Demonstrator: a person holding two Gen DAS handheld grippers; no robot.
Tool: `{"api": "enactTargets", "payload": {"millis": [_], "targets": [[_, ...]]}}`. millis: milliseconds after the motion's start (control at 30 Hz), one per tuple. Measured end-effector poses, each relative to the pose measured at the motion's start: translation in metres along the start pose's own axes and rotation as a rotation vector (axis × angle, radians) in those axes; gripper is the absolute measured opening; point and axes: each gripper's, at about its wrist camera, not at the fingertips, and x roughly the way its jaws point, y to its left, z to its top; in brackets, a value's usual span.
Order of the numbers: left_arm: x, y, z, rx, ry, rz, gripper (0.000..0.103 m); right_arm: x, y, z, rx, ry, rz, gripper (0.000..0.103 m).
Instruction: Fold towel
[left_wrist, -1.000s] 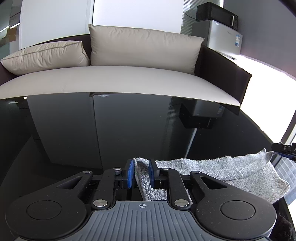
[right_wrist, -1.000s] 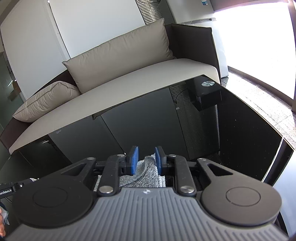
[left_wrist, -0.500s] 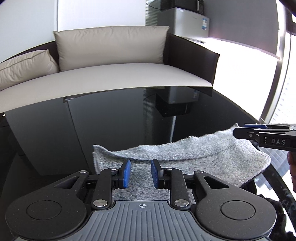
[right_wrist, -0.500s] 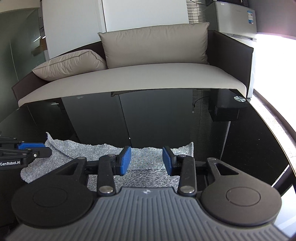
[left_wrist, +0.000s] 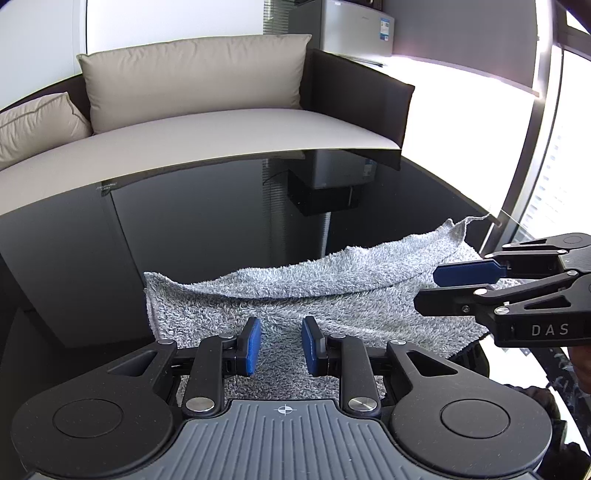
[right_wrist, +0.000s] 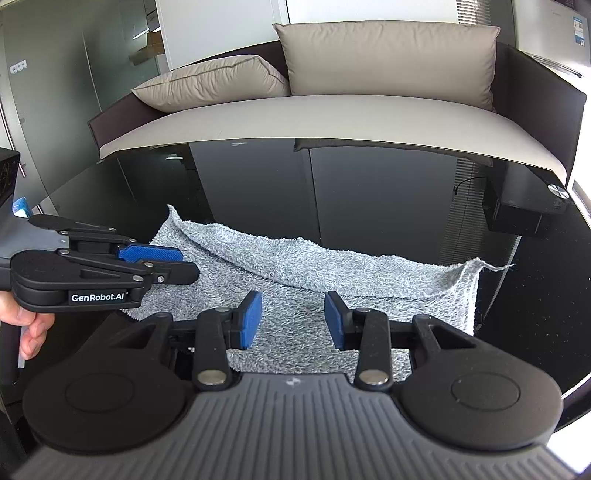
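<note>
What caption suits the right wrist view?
Two open hand-held grippers hover over a folded grey towel on a black table.

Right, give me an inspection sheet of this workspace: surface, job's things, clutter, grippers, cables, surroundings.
Surface: glossy black table, reflective.
Job's things: grey towel lying on the table, far edge folded over toward the near side, uneven.
Clutter: nothing seen.
Grippers: left gripper open above the towel, nothing between its pads; right gripper open above the towel, nothing gripped.
Cables: nothing seen on the table itself.
Surroundings: beige sofa with two cushions behind the table; small fridge beyond it; bright window at the right.
</note>
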Motion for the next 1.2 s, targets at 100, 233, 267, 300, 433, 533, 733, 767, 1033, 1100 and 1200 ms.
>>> {"api": "enactTargets", "payload": {"millis": [100,233,267,300,433,533,733,767,1033,1100,1200], "targets": [[0.000,-0.001,0.000,0.003,-0.001,-0.001,0.024,0.008,0.002,0.000,0.005,0.012,-0.013,0.040],[-0.001,-0.002,-0.002,0.012,-0.003,-0.004,0.024,0.013,0.003,0.003,0.011,0.004,-0.029,0.040],[-0.001,-0.002,-0.002,0.009,-0.003,-0.005,0.024,0.014,0.004,0.004,0.011,0.002,-0.034,0.040],[-0.001,-0.001,-0.002,0.007,-0.004,-0.006,0.024,0.016,0.004,0.005,0.010,-0.003,-0.045,0.040],[-0.002,-0.003,-0.003,0.011,-0.005,-0.006,0.024,0.025,0.006,0.009,0.010,-0.027,-0.097,0.040],[-0.003,-0.003,-0.003,0.010,-0.005,-0.008,0.025,0.030,0.004,0.011,0.019,-0.045,-0.123,0.040],[-0.002,-0.003,-0.002,0.010,-0.005,-0.011,0.026,0.029,-0.004,0.017,0.061,-0.095,-0.158,0.040],[-0.002,-0.003,-0.002,0.009,-0.005,-0.011,0.026,0.026,-0.005,0.018,0.070,-0.095,-0.145,0.040],[-0.002,-0.005,-0.001,0.009,-0.005,-0.006,0.027,0.022,0.008,0.017,0.005,-0.020,-0.026,0.040],[-0.002,-0.005,-0.002,0.009,-0.006,-0.005,0.027,0.027,0.012,0.016,-0.006,-0.011,-0.035,0.040],[-0.003,-0.006,-0.002,0.009,-0.007,-0.005,0.027,0.034,0.016,0.015,-0.020,-0.019,-0.066,0.040]]}}
